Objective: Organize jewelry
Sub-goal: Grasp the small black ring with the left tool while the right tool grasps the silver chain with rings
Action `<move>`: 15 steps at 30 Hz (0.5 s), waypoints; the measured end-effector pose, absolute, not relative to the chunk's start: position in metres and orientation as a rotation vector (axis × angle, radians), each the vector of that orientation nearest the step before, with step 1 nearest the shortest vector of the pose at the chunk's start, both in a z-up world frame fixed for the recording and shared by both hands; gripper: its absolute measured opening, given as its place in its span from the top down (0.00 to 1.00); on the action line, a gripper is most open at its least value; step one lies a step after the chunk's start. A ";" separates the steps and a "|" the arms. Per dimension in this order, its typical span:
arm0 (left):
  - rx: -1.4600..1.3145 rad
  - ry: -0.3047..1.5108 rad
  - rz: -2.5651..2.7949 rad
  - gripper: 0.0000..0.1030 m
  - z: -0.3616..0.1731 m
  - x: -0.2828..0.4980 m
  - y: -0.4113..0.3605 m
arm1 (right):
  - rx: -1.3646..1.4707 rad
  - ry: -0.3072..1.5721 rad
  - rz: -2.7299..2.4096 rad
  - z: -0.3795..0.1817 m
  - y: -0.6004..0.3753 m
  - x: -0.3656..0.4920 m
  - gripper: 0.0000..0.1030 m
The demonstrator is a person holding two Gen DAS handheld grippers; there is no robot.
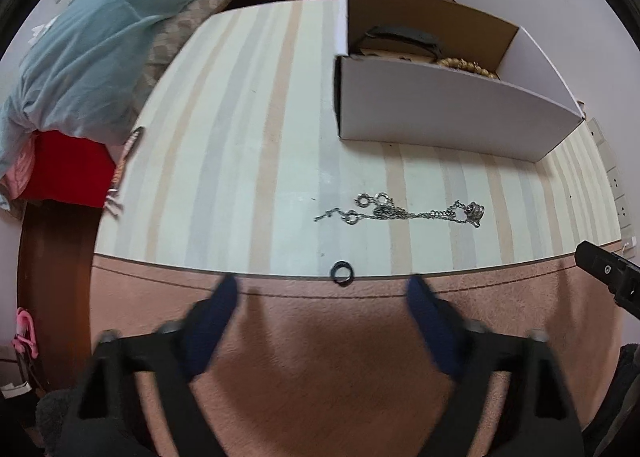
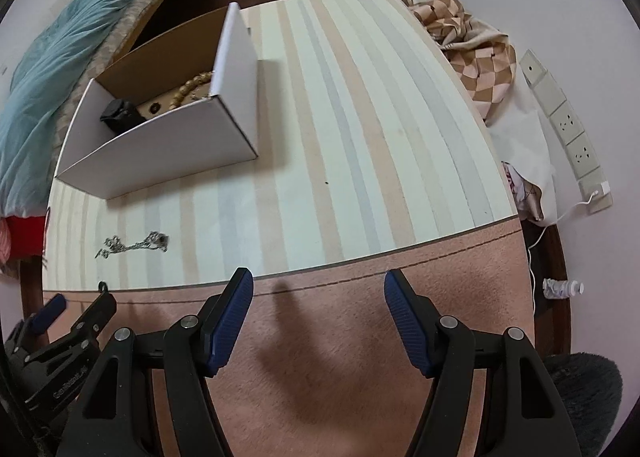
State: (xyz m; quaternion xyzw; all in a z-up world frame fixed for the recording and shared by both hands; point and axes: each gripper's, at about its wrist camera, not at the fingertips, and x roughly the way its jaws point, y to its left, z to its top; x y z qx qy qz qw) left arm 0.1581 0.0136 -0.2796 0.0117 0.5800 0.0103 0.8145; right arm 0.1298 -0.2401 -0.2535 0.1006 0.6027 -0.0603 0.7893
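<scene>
A silver chain necklace (image 1: 404, 211) with small rings and a pendant lies on the striped cloth (image 1: 248, 161), in front of a white cardboard box (image 1: 448, 109). The box holds a wooden bead string (image 1: 468, 66) and a dark item (image 1: 404, 36). A small dark ring (image 1: 342, 271) lies at the cloth's near edge. My left gripper (image 1: 322, 289) is open and empty, just short of the ring. My right gripper (image 2: 318, 287) is open and empty over the pink table edge. In the right wrist view the necklace (image 2: 134, 244), the box (image 2: 160, 145) and the left gripper (image 2: 80, 307) show at left.
A bed with a teal quilt (image 1: 100, 33) stands at the far left. A checkered cloth (image 2: 468, 45) lies at the table's right side. Wall sockets (image 2: 568, 125) with a white cable line the right wall. A small bottle (image 2: 562, 288) lies on the floor at right.
</scene>
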 end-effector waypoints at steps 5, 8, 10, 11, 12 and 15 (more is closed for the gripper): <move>0.007 1.229 -0.001 0.62 -0.282 0.160 0.011 | 0.232 1.304 -0.136 -0.257 -0.244 0.135 0.32; 0.005 1.224 -0.011 0.80 -0.280 0.161 0.008 | 0.241 1.303 -0.134 -0.257 -0.244 0.136 0.32; 0.000 1.224 -0.013 0.88 -0.278 0.159 0.007 | 0.246 1.301 -0.130 -0.255 -0.244 0.136 0.32; -0.007 1.224 -0.015 0.91 -0.277 0.158 0.007 | 0.251 1.301 -0.123 -0.254 -0.243 0.136 0.32; -0.013 1.223 -0.016 0.90 -0.277 0.156 0.008 | 0.256 1.300 -0.116 -0.254 -0.242 0.136 0.32; -0.022 1.219 -0.009 0.90 -0.273 0.156 0.014 | 0.303 1.286 -0.040 -0.250 -0.233 0.137 0.32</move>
